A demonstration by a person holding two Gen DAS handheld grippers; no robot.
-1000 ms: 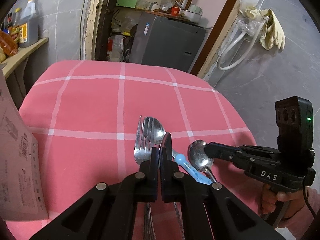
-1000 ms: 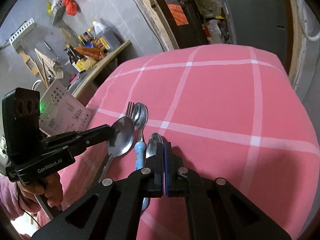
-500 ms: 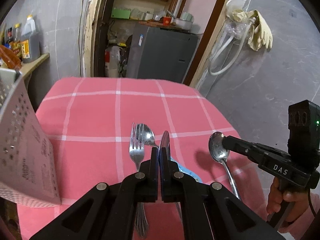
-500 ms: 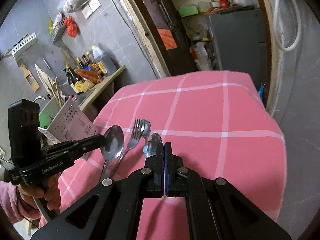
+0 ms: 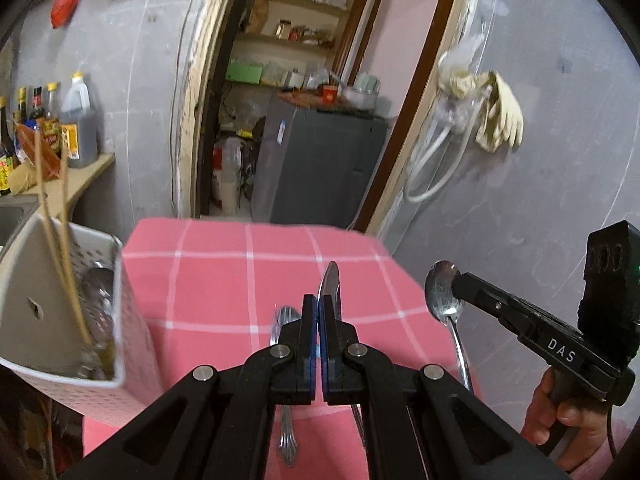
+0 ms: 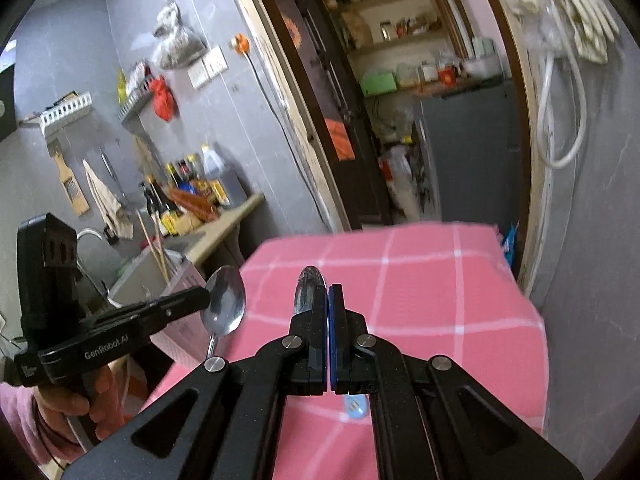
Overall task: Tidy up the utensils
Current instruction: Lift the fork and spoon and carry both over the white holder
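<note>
My left gripper [image 5: 319, 312] is shut on a steel spoon [image 5: 329, 290], seen edge-on above the pink checked table [image 5: 224, 280]; the spoon's bowl shows in the right wrist view [image 6: 224, 300]. My right gripper [image 6: 326, 304] is shut on a second steel spoon [image 6: 308, 290], whose bowl and handle show in the left wrist view [image 5: 442, 294]. Both are held up in the air. A fork [image 5: 282, 320] lies on the cloth below my left gripper. A blue-handled utensil [image 6: 355, 406] lies below my right gripper.
A white perforated utensil holder [image 5: 120, 320] with chopsticks [image 5: 60, 240] stands at the table's left edge. Behind it is a counter with bottles [image 5: 76, 128]. A doorway with a grey fridge [image 5: 320, 168] lies beyond the table. The wall is at the right.
Both grippers have risen from the table, each lifting its spoon. The fork and blue-handled utensil stay on the cloth. The utensil holder has come into view at the left.
</note>
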